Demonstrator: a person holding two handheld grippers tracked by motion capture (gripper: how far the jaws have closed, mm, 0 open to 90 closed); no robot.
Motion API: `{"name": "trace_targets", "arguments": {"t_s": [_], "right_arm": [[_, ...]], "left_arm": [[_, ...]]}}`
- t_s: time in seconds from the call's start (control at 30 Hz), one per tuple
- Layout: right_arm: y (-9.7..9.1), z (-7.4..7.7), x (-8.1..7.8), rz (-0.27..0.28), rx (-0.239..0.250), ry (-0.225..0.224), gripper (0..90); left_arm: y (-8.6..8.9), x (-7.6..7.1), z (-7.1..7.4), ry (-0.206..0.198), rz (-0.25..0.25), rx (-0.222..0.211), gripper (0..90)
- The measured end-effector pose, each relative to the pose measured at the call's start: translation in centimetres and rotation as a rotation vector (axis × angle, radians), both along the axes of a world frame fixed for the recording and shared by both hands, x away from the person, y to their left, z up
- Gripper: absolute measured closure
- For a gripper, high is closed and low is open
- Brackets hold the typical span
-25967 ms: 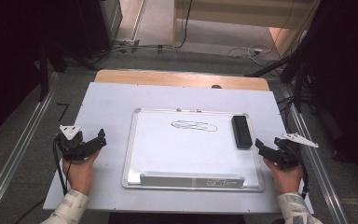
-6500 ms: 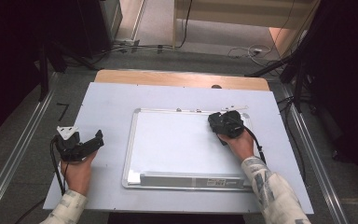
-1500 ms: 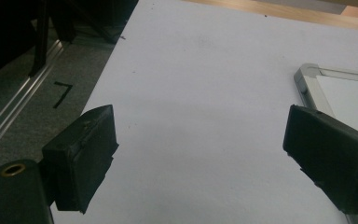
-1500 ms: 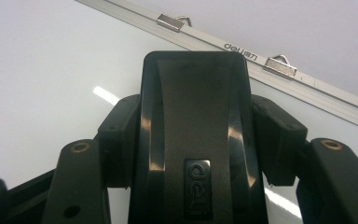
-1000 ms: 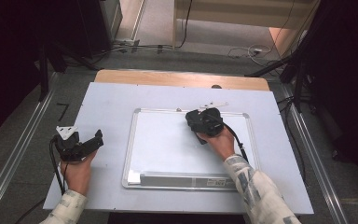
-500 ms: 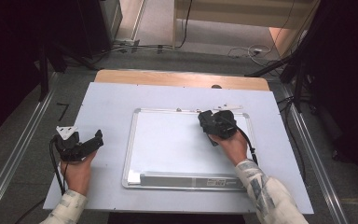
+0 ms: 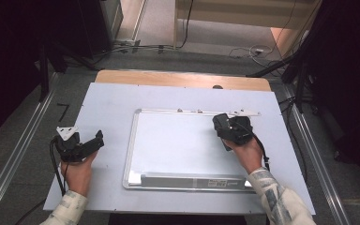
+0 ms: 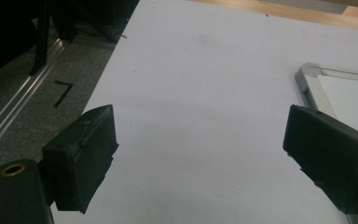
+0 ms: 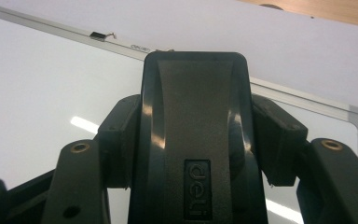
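Right gripper view puts the right tongs (image 9: 193, 140) clenched on one black plastic rectangular board eraser (image 9: 196, 116), a jaw pressed to each long side; its glossy back carries an embossed maker's mark. High view places that eraser (image 7: 223, 129) on the upper right part of the one silver-framed white whiteboard (image 7: 178, 143), near the top rail. Left tongs (image 7: 96, 140), one of two pairs, rest released with jaws wide apart on the pale grey desk (image 7: 112, 103), left of the board, grasping nothing.
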State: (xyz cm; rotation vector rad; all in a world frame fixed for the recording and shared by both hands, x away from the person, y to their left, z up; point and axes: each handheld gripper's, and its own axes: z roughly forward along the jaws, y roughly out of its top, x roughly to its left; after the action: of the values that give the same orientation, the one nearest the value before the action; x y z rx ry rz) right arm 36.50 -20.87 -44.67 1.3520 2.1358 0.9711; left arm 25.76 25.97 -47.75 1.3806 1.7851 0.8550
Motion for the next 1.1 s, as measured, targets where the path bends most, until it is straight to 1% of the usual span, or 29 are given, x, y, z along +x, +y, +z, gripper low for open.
{"name": "trace_targets", "arguments": {"t_s": [0.07,0.2,0.27,0.43,0.5,0.57,0.7,0.8,0.83,0.93,1.03,1.07,1.1], "right_arm": [[-0.5,-0.1,-0.1,-0.011,-0.007,0.004,37.6],[-1.5,-0.3,0.1,-0.056,-0.011,0.007,37.6],[-2.1,-0.5,0.5,-0.081,-0.012,0.012,37.6],[-3.5,-1.0,1.4,-0.147,-0.041,0.012,37.5],[-4.1,-1.3,1.8,-0.18,-0.044,0.024,37.5],[-4.7,-1.6,2.3,-0.207,-0.059,0.023,37.5],[-5.6,-2.2,3.0,-0.253,-0.061,0.038,37.5],[-5.8,-2.6,3.4,-0.266,-0.065,0.046,37.5],[-5.8,-2.8,3.5,-0.271,-0.054,0.053,37.5],[-5.5,-3.2,3.8,-0.275,-0.063,0.059,37.5],[-5.4,-3.8,4.1,-0.279,-0.069,0.087,37.4],[-5.6,-3.8,4.2,-0.286,-0.046,0.091,37.4],[-5.7,-3.8,4.2,-0.293,-0.032,0.098,37.3]], "left_arm": [[0.0,0.0,0.0,0.002,-0.001,0.001,10.2],[0.0,0.0,0.0,-0.001,-0.002,0.0,10.2],[0.0,0.0,0.0,-0.001,-0.001,-0.001,10.2],[0.0,0.0,0.0,0.002,0.0,0.001,10.2],[0.0,0.0,0.0,-0.001,0.0,-0.001,10.1],[0.0,0.0,0.0,0.003,0.0,0.001,10.2],[0.0,0.0,0.0,0.004,0.0,0.001,10.2],[0.0,0.0,0.0,0.005,-0.002,0.003,10.2],[0.0,0.0,0.0,0.005,-0.002,0.003,10.2],[0.0,0.0,0.0,0.005,0.0,0.002,10.2],[0.0,0.0,0.0,0.005,0.0,0.001,10.2],[0.0,0.0,0.0,0.005,0.001,0.001,10.1],[0.1,0.0,-0.1,0.006,0.001,0.001,10.2]]}}
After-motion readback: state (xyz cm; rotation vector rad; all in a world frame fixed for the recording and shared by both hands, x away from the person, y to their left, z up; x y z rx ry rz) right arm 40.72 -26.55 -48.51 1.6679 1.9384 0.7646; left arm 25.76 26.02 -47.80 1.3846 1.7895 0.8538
